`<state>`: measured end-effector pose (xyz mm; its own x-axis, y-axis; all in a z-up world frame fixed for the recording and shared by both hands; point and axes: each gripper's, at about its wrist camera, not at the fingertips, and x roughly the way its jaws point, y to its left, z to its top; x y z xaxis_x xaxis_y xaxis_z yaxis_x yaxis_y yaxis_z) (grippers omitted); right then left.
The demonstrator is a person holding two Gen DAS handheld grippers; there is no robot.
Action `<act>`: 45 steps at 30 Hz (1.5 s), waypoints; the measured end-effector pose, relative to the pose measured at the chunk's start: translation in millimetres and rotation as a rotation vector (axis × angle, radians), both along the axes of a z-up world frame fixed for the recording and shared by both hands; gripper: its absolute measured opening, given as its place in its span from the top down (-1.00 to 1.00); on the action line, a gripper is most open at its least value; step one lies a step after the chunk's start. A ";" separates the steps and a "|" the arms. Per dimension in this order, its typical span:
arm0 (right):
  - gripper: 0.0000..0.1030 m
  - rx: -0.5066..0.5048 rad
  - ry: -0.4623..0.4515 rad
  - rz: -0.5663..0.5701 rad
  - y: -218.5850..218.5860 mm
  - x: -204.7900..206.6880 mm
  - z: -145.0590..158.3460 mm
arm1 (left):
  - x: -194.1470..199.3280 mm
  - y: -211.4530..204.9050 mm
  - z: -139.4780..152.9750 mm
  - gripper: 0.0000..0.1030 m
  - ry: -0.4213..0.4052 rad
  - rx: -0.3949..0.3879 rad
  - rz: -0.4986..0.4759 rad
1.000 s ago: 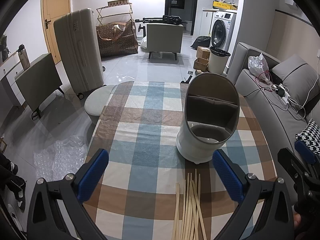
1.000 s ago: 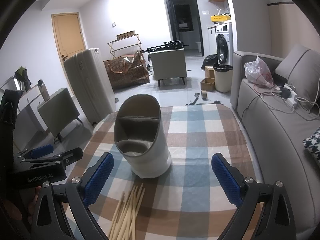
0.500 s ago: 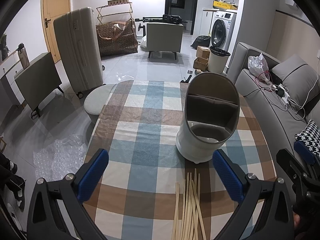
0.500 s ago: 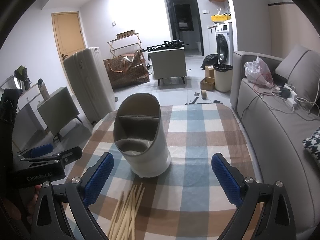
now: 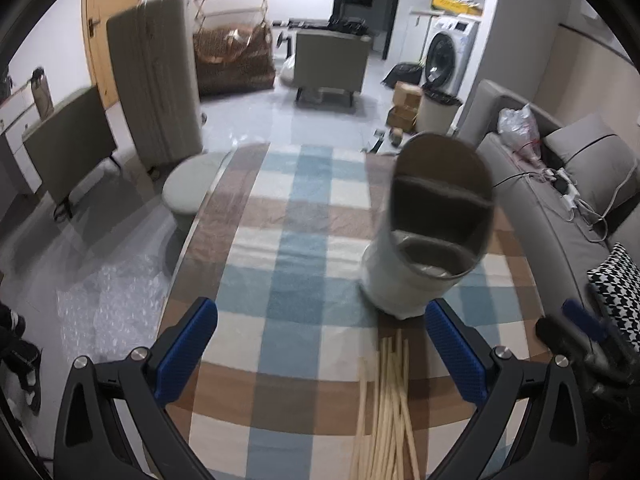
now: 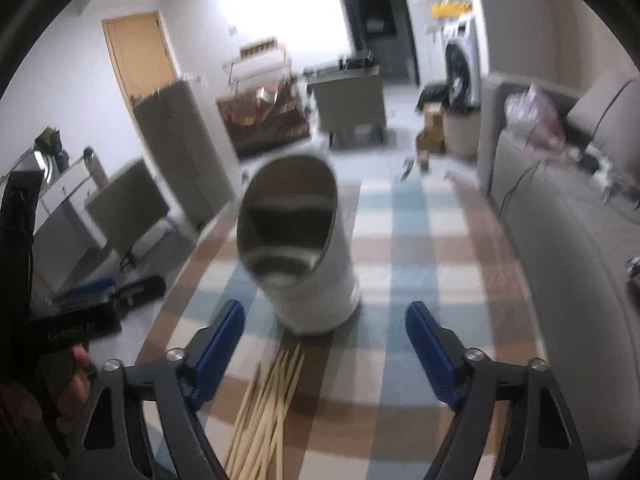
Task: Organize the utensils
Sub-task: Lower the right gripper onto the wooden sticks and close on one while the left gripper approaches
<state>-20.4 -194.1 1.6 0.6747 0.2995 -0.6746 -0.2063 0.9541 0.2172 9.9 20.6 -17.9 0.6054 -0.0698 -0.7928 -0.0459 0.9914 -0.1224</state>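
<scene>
A white utensil holder [image 5: 424, 236] with grey inner compartments stands on the checked tablecloth [image 5: 304, 240]; it also shows in the right wrist view [image 6: 300, 256]. A bundle of pale wooden chopsticks [image 5: 386, 408] lies flat just in front of it, also in the right wrist view [image 6: 268, 404]. My left gripper [image 5: 320, 344] is open and empty, above the cloth left of the chopsticks. My right gripper [image 6: 326, 344] is open and empty, above the chopsticks' far ends, close to the holder. Both views are motion-blurred.
A grey sofa [image 5: 560, 200] with cables and a bag runs along the right of the table. A round stool [image 5: 188, 188], a suitcase [image 5: 160, 80] and bubble wrap [image 5: 108, 312] lie on the floor to the left. The left gripper's body shows in the right view [image 6: 88, 308].
Both grippers have moved: the right one has gone forward and left toward the holder and chopsticks. The left view has shifted slightly forward. Both stay open.
</scene>
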 end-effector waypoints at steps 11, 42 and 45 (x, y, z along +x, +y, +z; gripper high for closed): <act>0.21 -0.045 0.355 0.143 48.5 30.5 -86.7 | 6.3 49.1 -5.9 -0.96 0.074 -0.092 0.092; 0.72 -0.281 0.417 0.168 78.3 42.4 -111.2 | 3.9 96.2 -16.1 -0.96 0.122 -0.166 0.145; 0.78 -0.299 0.395 0.180 81.9 42.6 -110.1 | 4.6 95.4 -16.7 -0.96 0.127 -0.159 0.144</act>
